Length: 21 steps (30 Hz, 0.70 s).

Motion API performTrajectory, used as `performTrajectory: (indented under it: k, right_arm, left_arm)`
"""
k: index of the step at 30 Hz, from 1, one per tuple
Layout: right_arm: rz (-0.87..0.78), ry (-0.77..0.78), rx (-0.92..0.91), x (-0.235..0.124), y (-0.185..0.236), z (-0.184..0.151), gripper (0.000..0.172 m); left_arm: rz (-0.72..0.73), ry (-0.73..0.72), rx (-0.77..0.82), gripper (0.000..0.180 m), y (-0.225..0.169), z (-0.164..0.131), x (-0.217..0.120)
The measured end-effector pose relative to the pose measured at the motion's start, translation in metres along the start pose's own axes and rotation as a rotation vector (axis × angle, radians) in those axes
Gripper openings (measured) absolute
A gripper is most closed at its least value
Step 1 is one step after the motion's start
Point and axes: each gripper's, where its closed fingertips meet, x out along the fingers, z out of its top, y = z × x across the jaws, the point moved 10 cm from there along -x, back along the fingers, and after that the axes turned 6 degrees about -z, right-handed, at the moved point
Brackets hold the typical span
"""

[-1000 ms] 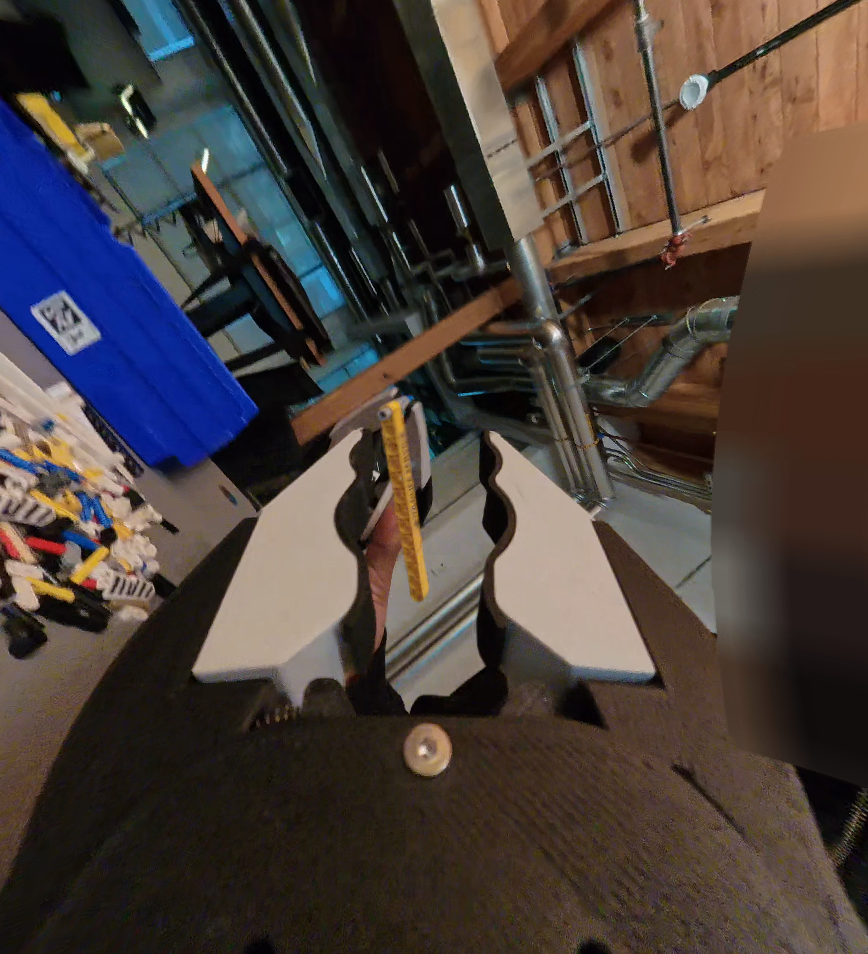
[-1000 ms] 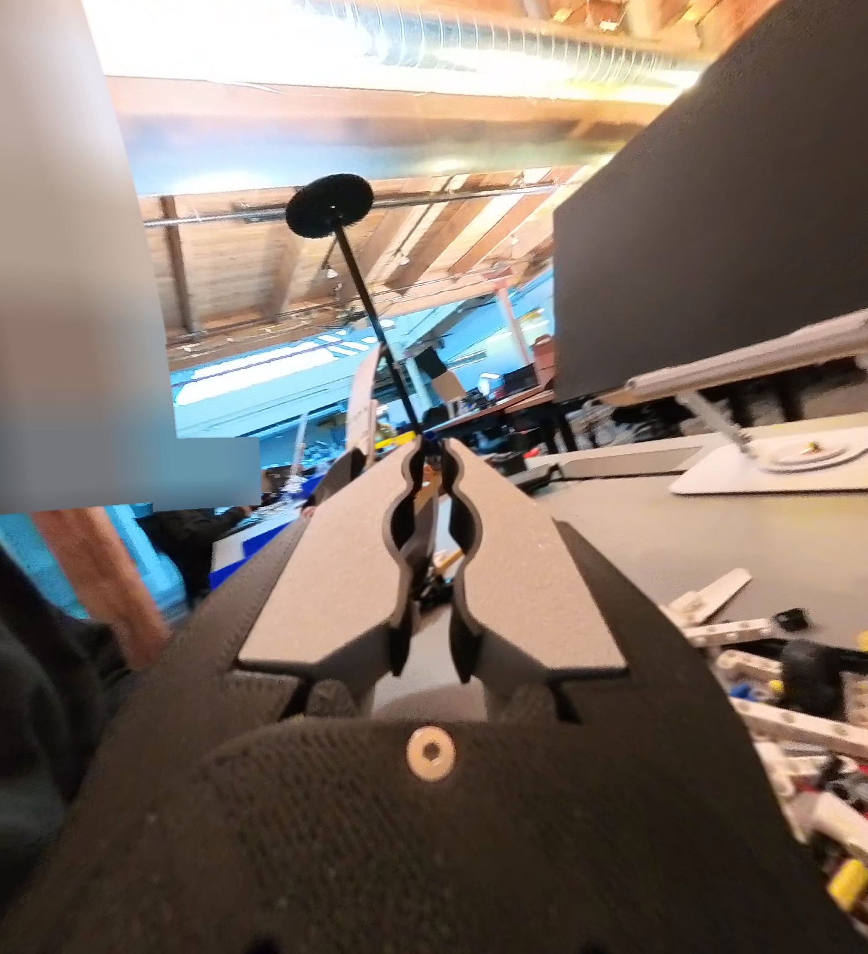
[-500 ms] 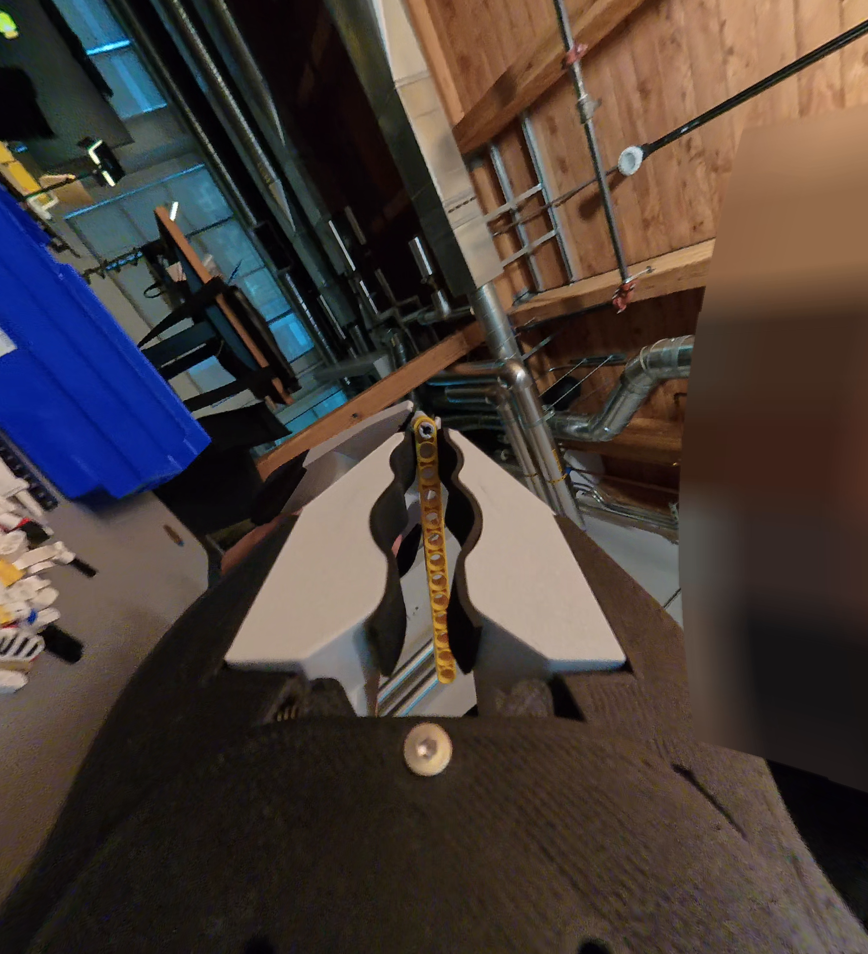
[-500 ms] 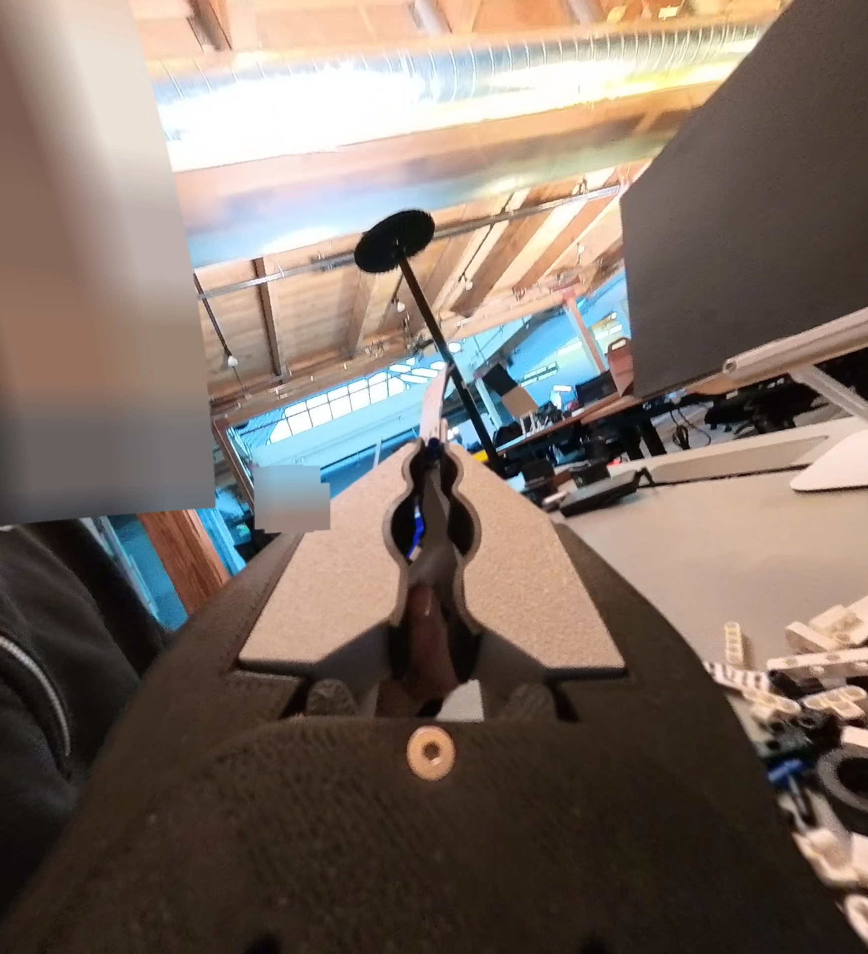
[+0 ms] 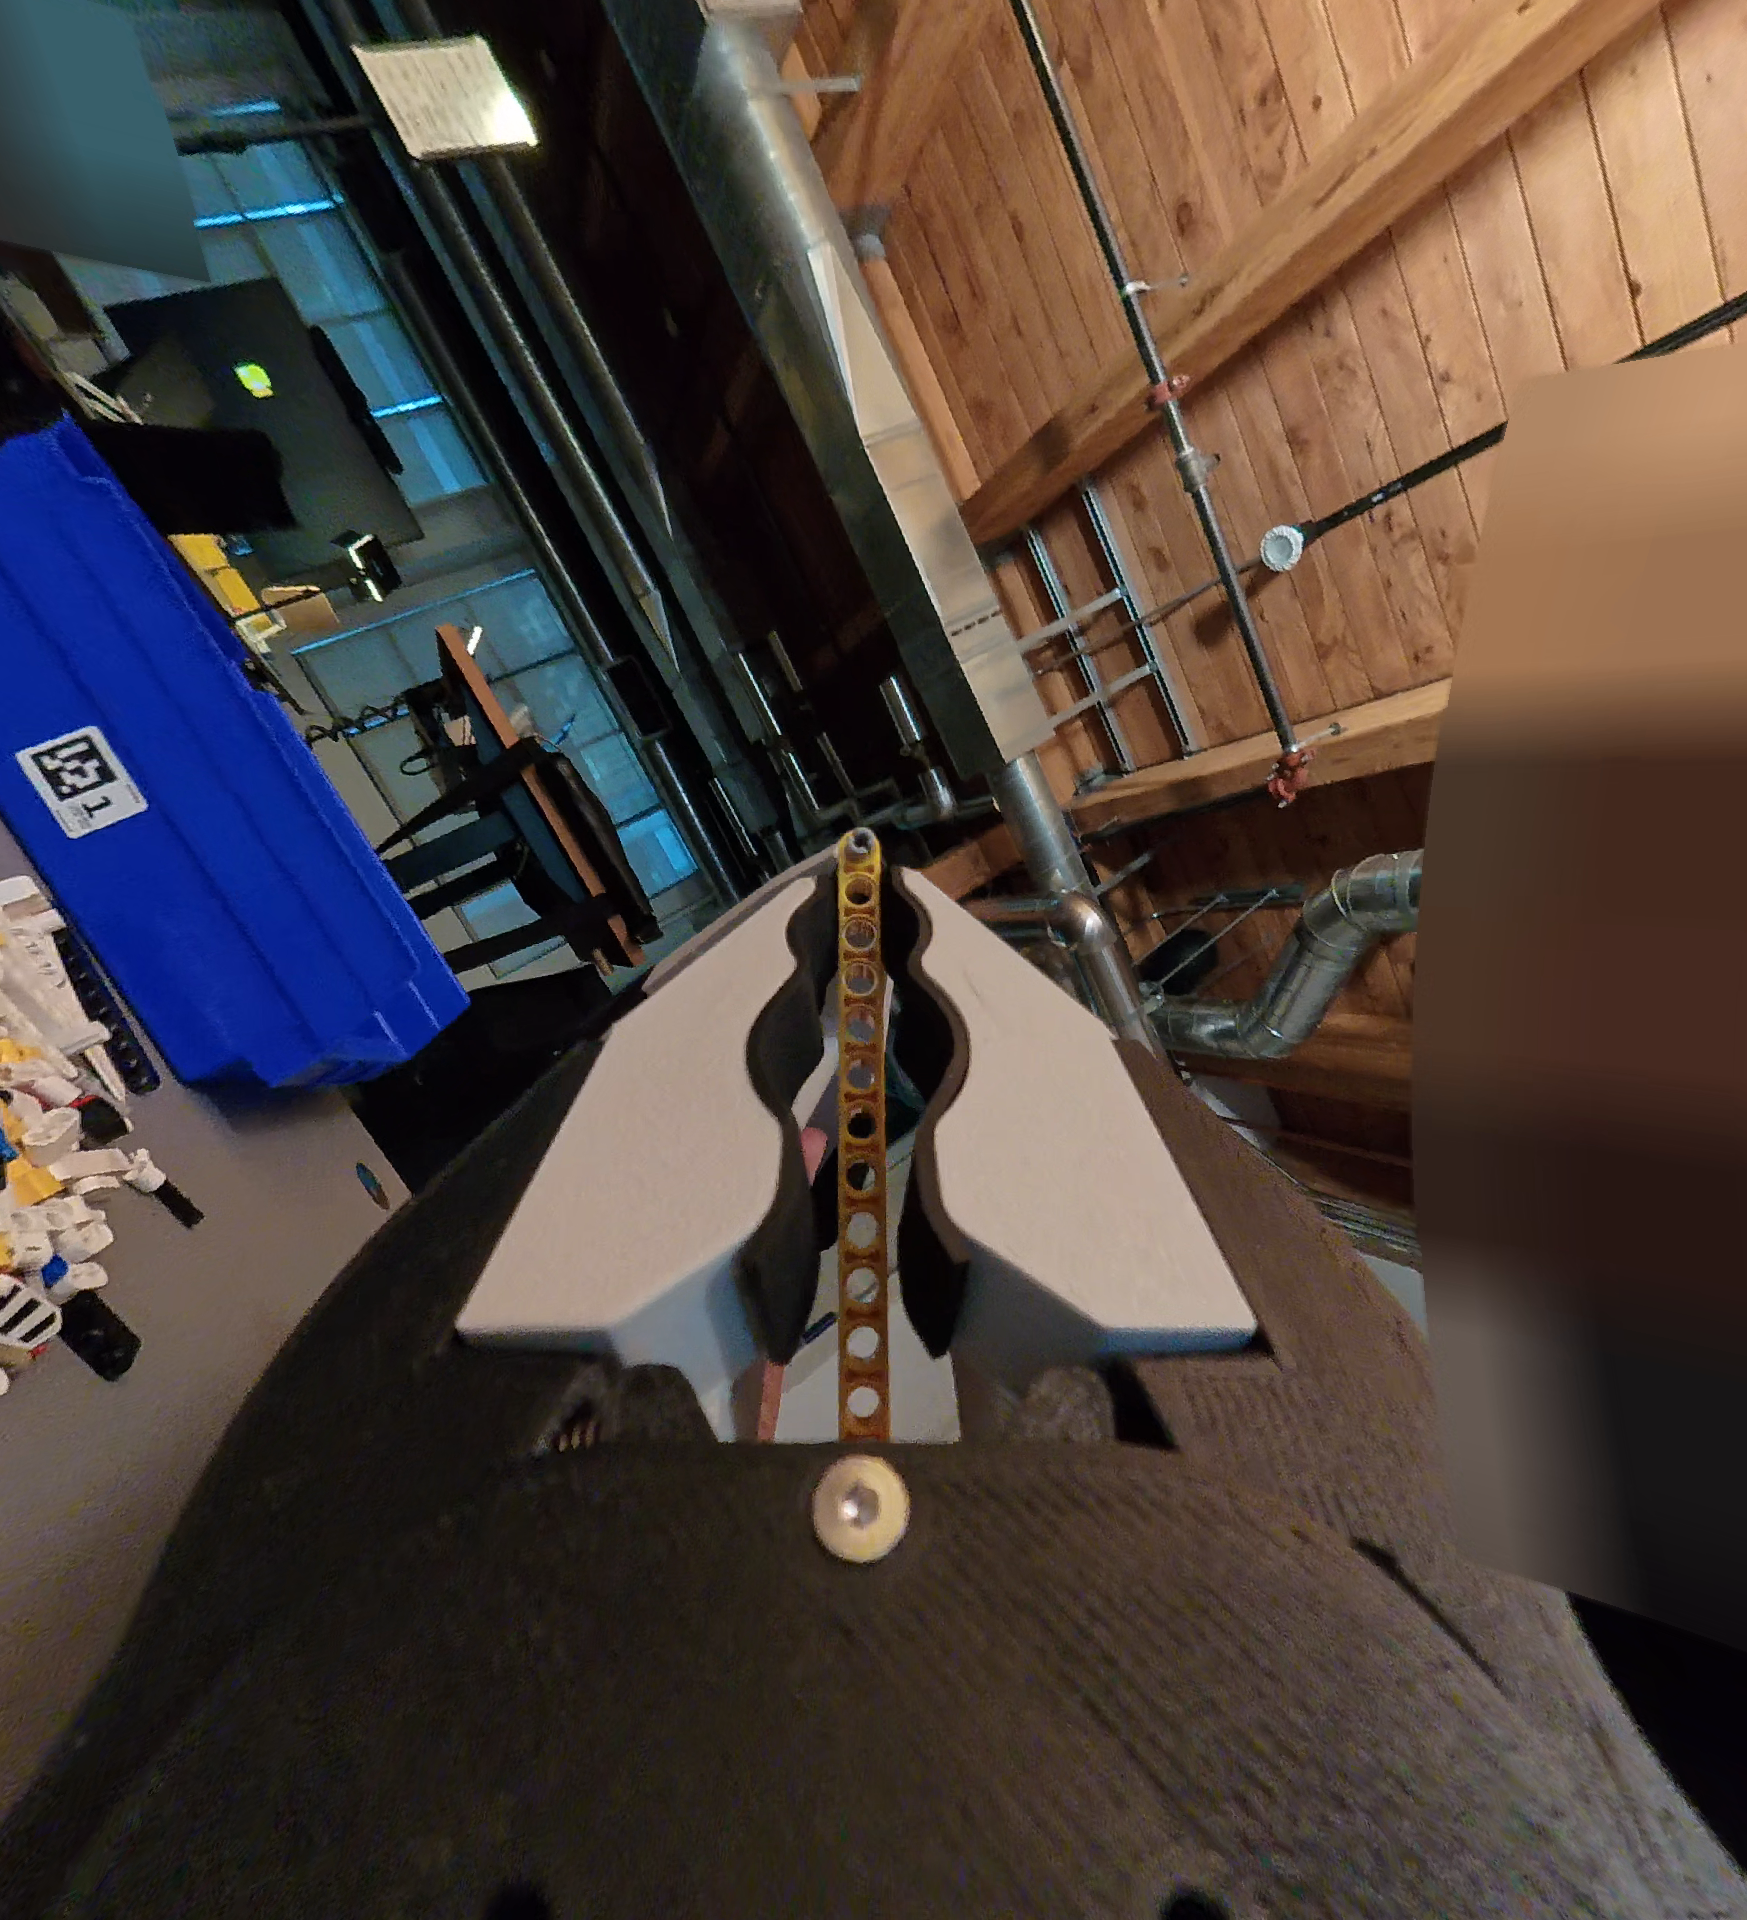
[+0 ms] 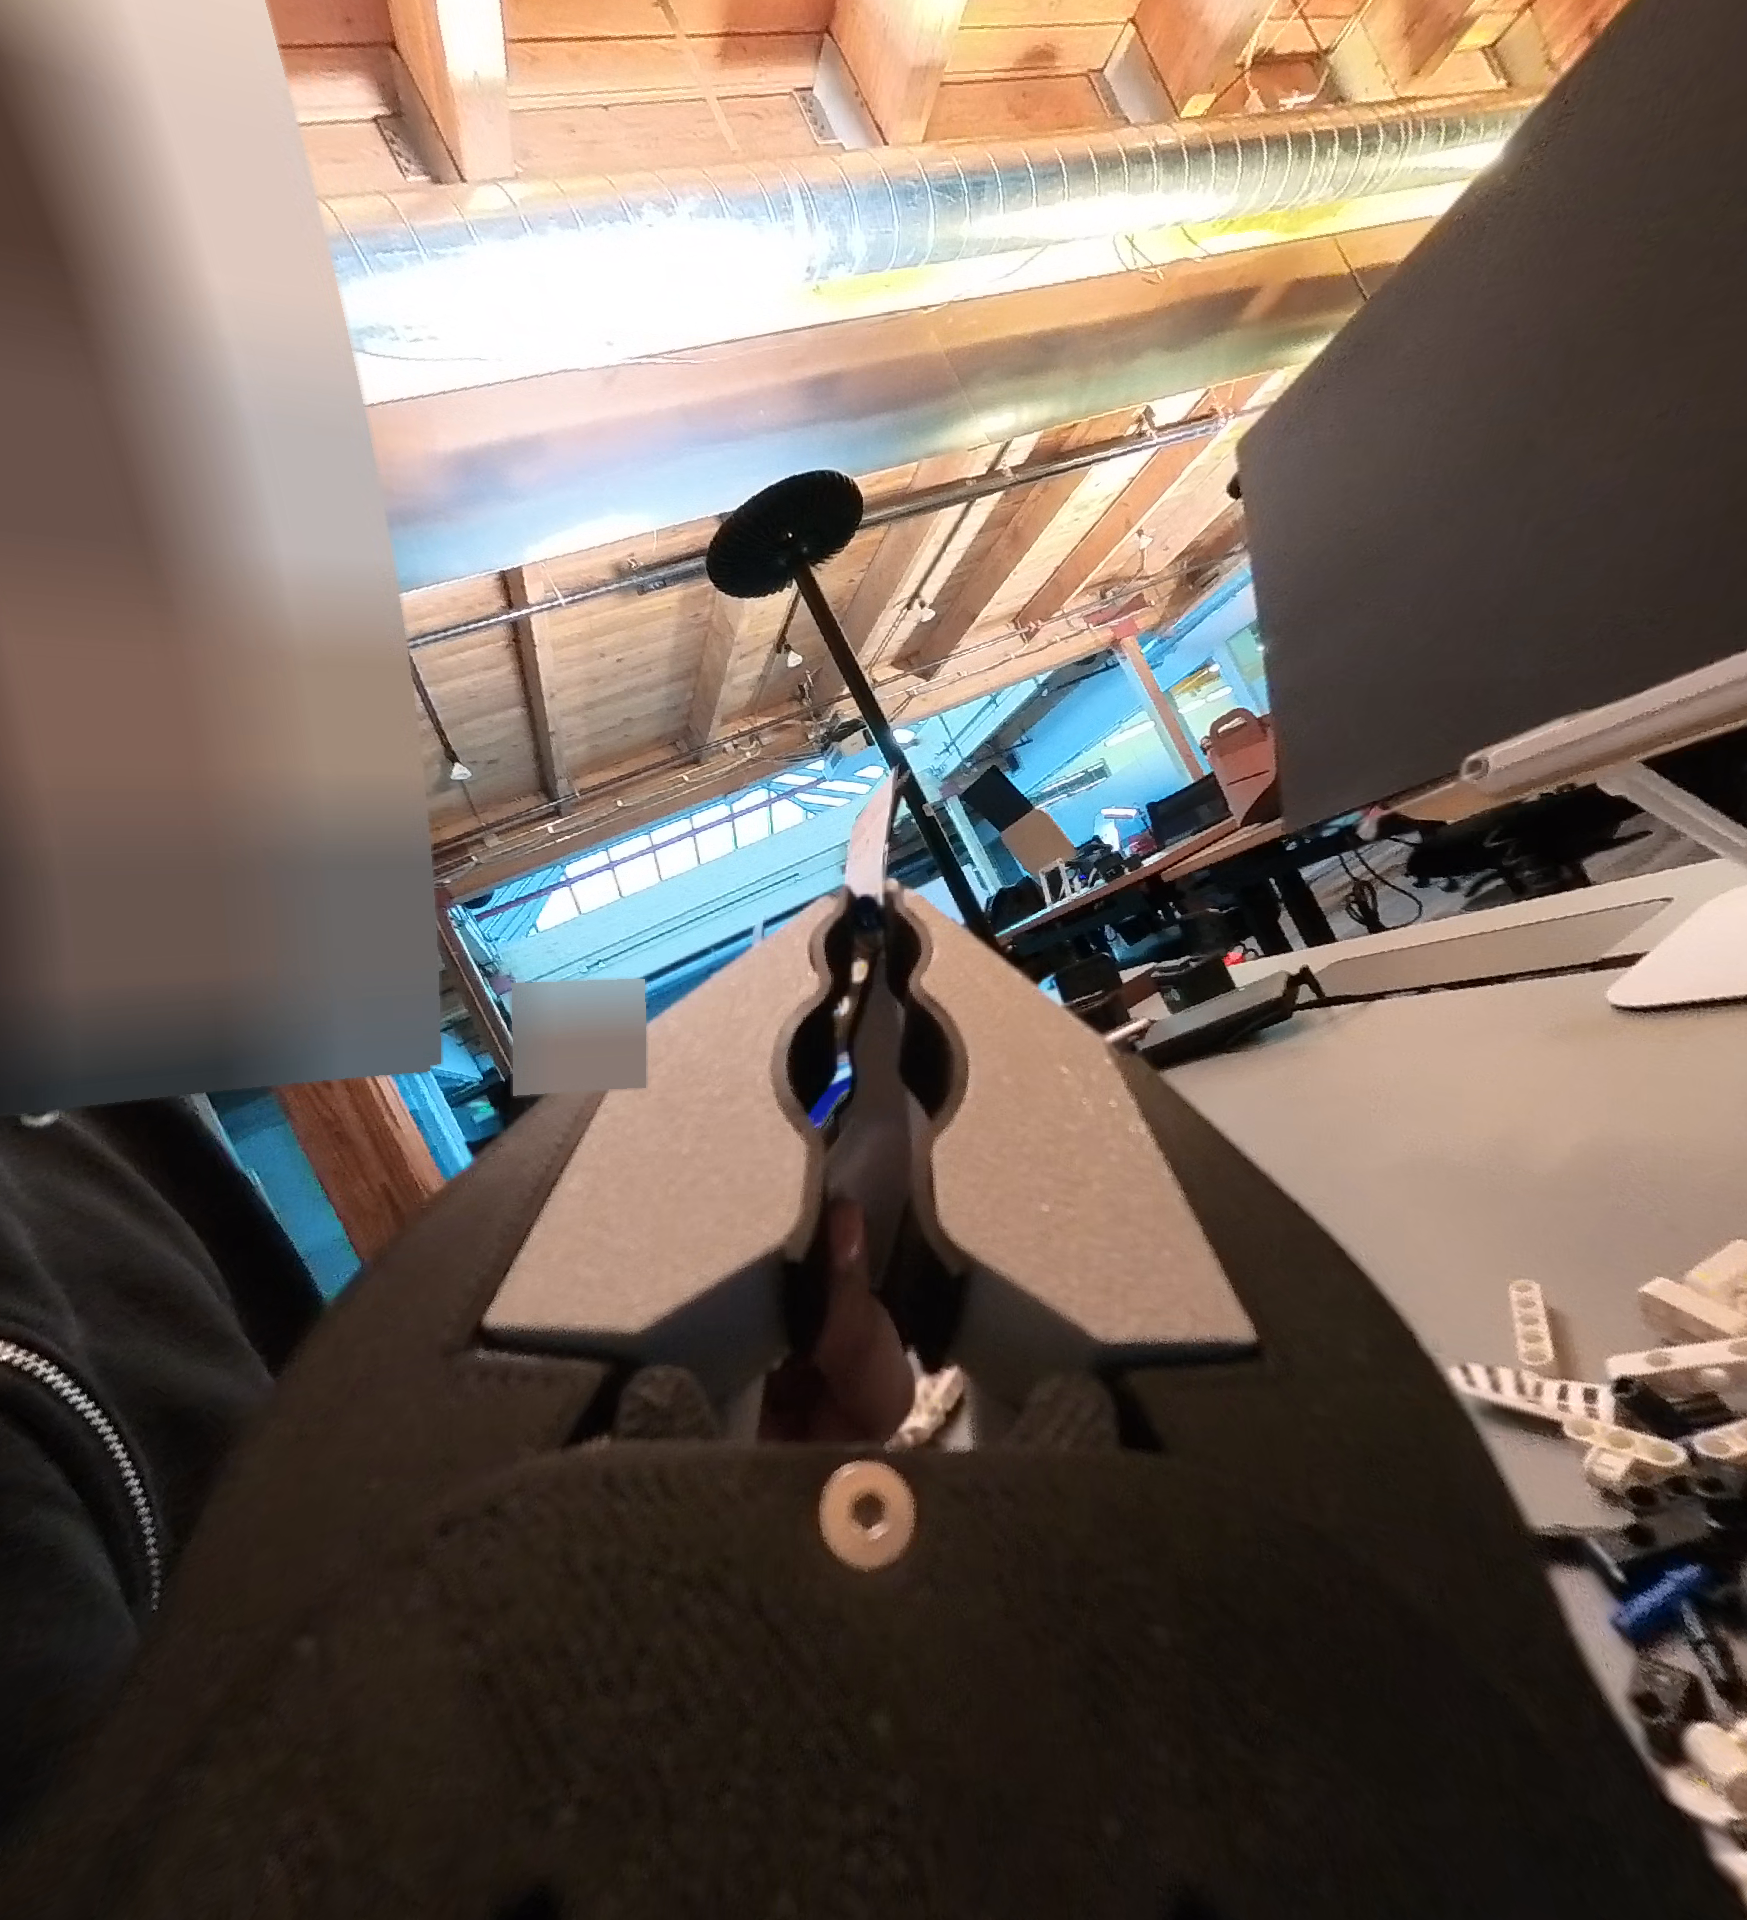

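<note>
Left claw (image 5: 861, 868) is pinched nearly closed on a long yellow strip (image 5: 861, 1143) full of holes, held up off the table, while the right claw (image 6: 867, 914) is clamped on a thin black rod (image 6: 853, 686) topped with a black disc (image 6: 784, 532).

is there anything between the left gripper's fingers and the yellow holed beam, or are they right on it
Nothing visible stands between them. The left gripper has closed on the yellow beam, its fingertips pinching the beam near its far end.
</note>
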Motion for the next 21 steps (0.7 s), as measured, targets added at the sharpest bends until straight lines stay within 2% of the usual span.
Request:
performTrajectory:
  k: [6, 7, 8, 9, 10, 11, 13, 15, 17, 19, 21]
  right_arm:
    - [-0.085, 0.069, -0.156, -0.002, 0.009, -0.003, 0.002]
    - [-0.110, 0.045, -0.183, -0.007, 0.012, -0.001, 0.003]
    - [-0.126, -0.076, -0.166, -0.025, 0.012, 0.013, 0.003]
    - [-0.176, -0.165, -0.154, -0.051, 0.007, 0.034, 0.002]
    - [-0.260, -0.153, -0.205, -0.071, 0.003, 0.046, 0.002]
    - [-0.352, -0.080, -0.288, -0.079, 0.002, 0.044, 0.003]
    - [-0.434, 0.142, -0.429, -0.066, 0.005, 0.019, 0.004]
    - [-0.496, 0.256, -0.535, -0.052, 0.000, 0.004, 0.004]
    - [-0.548, 0.396, -0.552, -0.047, -0.018, -0.006, 0.005]
    - [-0.618, 0.533, -0.534, -0.050, -0.038, -0.012, 0.005]
    - [-0.643, 0.618, -0.509, -0.053, -0.050, -0.011, 0.005]
  left_arm:
    - [0.044, 0.012, 0.010, 0.007, 0.000, 0.010, -0.008]
    - [0.064, -0.151, 0.030, 0.007, -0.001, 0.029, -0.024]
    - [0.082, -0.237, 0.066, 0.007, -0.003, 0.060, -0.049]
    - [0.154, -0.253, 0.200, 0.007, -0.008, 0.083, -0.070]
    - [0.218, -0.173, 0.290, 0.007, -0.012, 0.087, -0.077]
    - [0.234, -0.114, 0.291, 0.007, -0.013, 0.080, -0.074]
    - [0.300, 0.060, 0.366, 0.006, -0.009, 0.062, -0.054]
    - [0.433, 0.351, 0.438, 0.007, 0.005, 0.049, -0.031]
    - [0.555, 0.615, 0.492, 0.007, 0.022, 0.042, -0.014]
    - [0.657, 0.802, 0.583, 0.007, 0.039, 0.040, 0.000]
    - [0.756, 0.936, 0.605, 0.007, 0.061, 0.041, 0.008]
